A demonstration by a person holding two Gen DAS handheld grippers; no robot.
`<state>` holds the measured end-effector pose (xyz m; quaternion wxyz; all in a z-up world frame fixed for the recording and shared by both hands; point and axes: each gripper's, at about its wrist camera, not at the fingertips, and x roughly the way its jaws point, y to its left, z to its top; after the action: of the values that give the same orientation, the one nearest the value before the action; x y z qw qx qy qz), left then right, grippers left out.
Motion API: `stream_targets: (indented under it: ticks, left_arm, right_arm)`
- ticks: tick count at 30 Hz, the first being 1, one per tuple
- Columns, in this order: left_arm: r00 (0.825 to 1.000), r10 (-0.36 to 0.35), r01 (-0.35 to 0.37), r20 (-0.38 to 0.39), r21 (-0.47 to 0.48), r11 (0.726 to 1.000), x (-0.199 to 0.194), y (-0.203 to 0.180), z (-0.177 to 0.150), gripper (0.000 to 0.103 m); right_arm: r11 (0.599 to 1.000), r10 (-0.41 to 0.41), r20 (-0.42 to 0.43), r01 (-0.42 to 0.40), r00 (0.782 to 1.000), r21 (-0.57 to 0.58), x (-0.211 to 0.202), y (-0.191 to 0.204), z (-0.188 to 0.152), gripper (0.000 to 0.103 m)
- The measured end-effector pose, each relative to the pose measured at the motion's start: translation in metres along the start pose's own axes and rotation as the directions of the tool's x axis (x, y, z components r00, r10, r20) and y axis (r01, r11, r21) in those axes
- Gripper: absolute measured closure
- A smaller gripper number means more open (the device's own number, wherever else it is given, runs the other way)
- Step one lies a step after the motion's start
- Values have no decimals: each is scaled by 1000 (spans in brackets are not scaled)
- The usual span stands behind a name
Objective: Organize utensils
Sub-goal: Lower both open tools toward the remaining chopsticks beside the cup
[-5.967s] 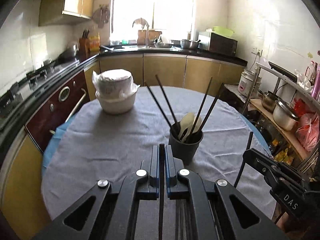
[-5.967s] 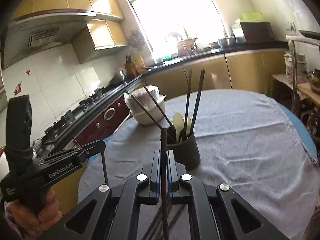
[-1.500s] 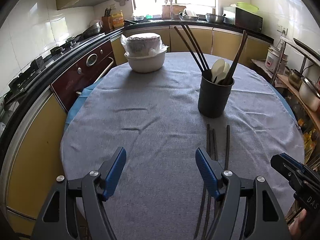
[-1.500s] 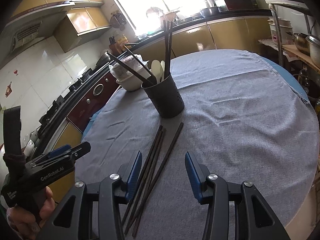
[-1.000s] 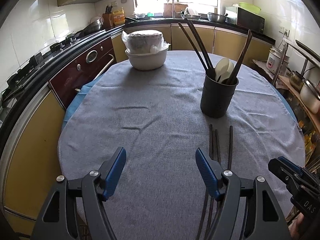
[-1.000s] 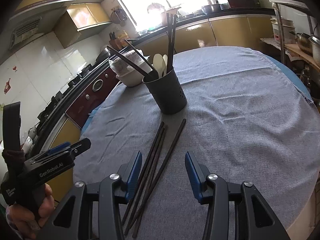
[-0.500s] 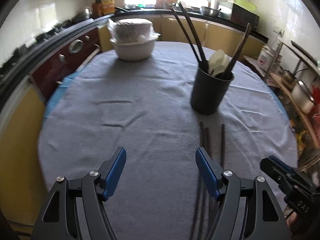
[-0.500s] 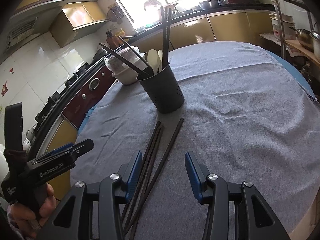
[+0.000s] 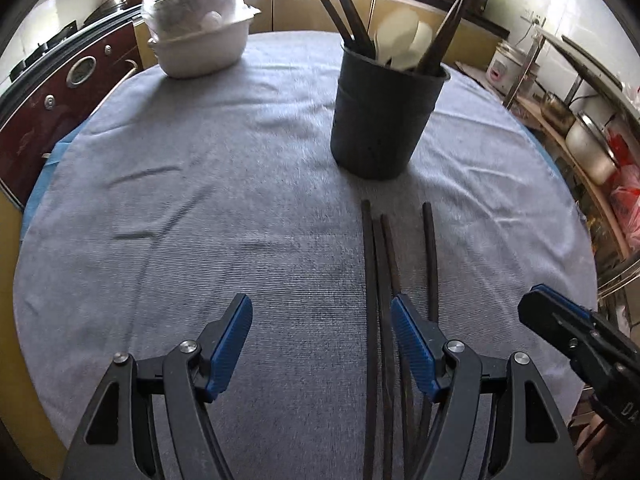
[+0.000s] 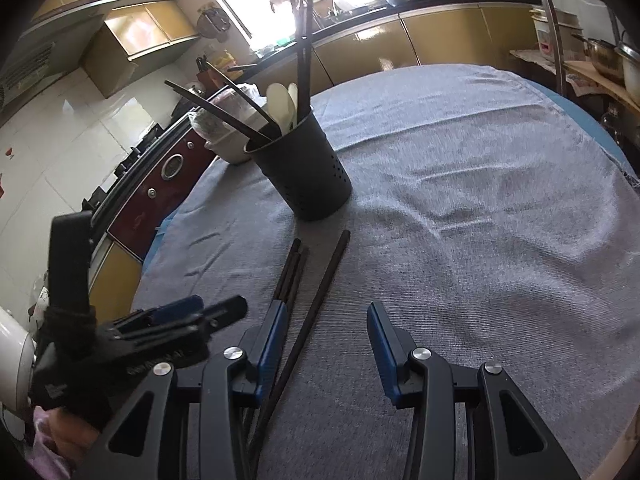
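Four dark chopsticks [image 9: 374, 280] flat on the grey tablecloth [image 9: 200, 200], long axes running away from both tools toward the black utensil holder [image 9: 386, 116], far ends stopping just short of its base. Three of them close together, nearly touching side by side; the fourth chopstick [image 9: 430, 256] a little apart to the right, almost parallel.

Left gripper [image 9: 322, 344] with jaws wide apart, holding nothing, low over the cloth. Chopsticks passing under and beside its right blue pad [image 9: 412, 344], near ends hidden below the tool body.

Right gripper [image 10: 326, 346] also spread wide and empty. In this view, the bundle of three [image 10: 290, 276] going under its left blue pad [image 10: 272, 344], the single stick [image 10: 316, 300] lying between the two fingers, pointing forward and slightly right toward the holder [image 10: 306, 172].

Holder upright, straight ahead of the left tool, ahead and left of the right one. Inside, more dark chopsticks leaning outward in different directions, and white spoons [image 9: 400, 40] standing with bowls up.

Farther ahead and left, white bowl [image 9: 196, 36] with a plastic-wrapped content on the cloth.
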<state>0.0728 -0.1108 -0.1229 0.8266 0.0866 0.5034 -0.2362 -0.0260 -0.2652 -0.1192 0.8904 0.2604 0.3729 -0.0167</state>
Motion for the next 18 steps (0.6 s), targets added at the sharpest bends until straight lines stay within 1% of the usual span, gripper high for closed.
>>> stream_targets:
  ticks: [7, 11, 16, 18]
  left_arm:
    - [999, 32, -31, -31, 18, 999, 16, 2, 0, 30]
    - [999, 19, -19, -30, -1, 1000, 18, 9, -1, 30]
    - [997, 75, -76, -32, -13, 997, 17, 21, -4, 31]
    - [998, 54, -55, -33, -36, 998, 14, 25, -4, 31]
  right_arm:
    - [1000, -4, -8, 4, 1000, 17, 6, -4, 1, 59]
    - [1000, -5, -11, 5, 1000, 30, 9, -7, 1, 59]
    - [999, -8, -5, 8, 1000, 34, 6, -9, 0, 59]
    - [999, -9, -4, 9, 1000, 40, 6, -11, 0, 59]
